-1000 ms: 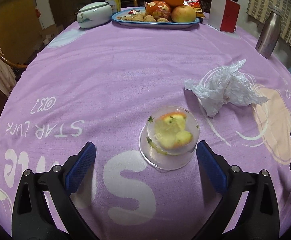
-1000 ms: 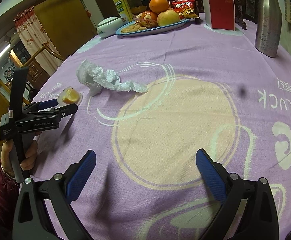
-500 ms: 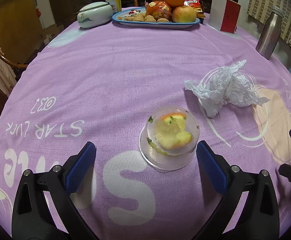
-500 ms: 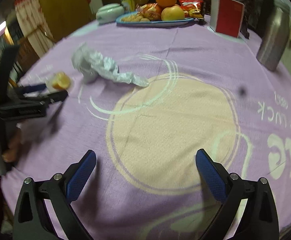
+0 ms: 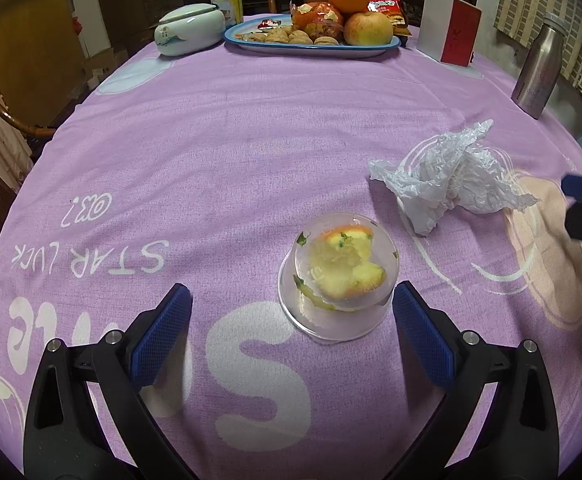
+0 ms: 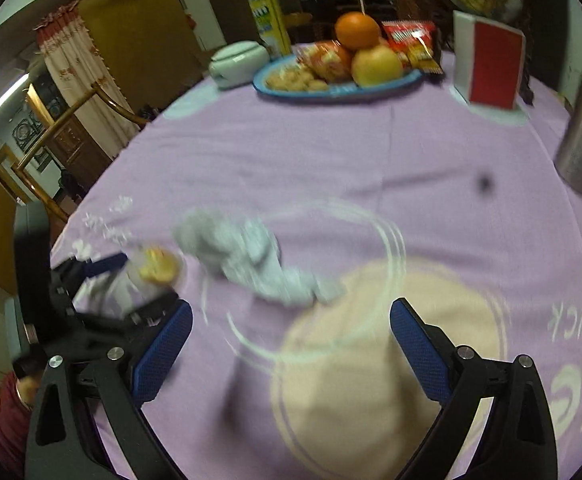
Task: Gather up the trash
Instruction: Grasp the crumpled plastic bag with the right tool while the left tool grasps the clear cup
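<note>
We keep left gripper (image 5: pixel 291 332) fingers spread wide, centre on the cup (image 5: pixel 337 278) w/ peel scraps, close gently; right gripper (image 6: pixel 291 344) also wide apart nr crumpled bag (image 6: pixel 251 260).

A clear plastic cup (image 5: pixel 339 286) holding fruit scraps lies upside down on the purple cloth, near a crumpled white plastic bag (image 5: pixel 449 178).

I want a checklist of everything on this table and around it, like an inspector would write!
Surface: round table, purple tablecloth with white lettering.
Job's things: upside-down clear cup over fruit scraps; crumpled white plastic bag beside it, apart.
Clutter: blue fruit tray, white lidded jar, red-white box, steel bottle.
Grippers: left gripper open, cup just ahead; right gripper open, near the bag.
Cables: nothing seen.
Surroundings: wooden chair, curtain.
</note>
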Tool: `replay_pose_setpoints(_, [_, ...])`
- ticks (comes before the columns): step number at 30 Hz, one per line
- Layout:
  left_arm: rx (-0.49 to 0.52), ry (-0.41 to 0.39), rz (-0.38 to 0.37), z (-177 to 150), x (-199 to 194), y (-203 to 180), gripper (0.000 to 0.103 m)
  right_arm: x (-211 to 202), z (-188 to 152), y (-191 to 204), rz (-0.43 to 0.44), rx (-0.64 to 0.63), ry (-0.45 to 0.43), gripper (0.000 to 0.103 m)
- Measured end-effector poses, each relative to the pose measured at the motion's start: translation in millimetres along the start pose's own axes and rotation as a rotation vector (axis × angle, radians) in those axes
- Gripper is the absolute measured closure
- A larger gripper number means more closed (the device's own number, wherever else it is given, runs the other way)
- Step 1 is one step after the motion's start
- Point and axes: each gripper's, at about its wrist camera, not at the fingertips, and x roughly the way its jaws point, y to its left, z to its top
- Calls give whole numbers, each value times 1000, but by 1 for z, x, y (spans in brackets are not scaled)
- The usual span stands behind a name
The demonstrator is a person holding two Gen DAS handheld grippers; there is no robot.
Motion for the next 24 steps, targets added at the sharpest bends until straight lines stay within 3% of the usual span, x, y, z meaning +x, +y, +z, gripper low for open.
replay_pose_setpoints(7, [0,0,0,0,0,0,5,28,35,16,77,34,-1,6])
replay_pose_setpoints(17, [0,0,0,0,0,0,5,78,39,26,12,3,31,6])
replay_pose_setpoints(20, [0,0,0,0,-1,0,5,82,35,25,-27,-20,18,17])
replay_pose_setpoints(24, [2,0,1,0,0,0,5,76,30,19,-62,-33,-6,44])
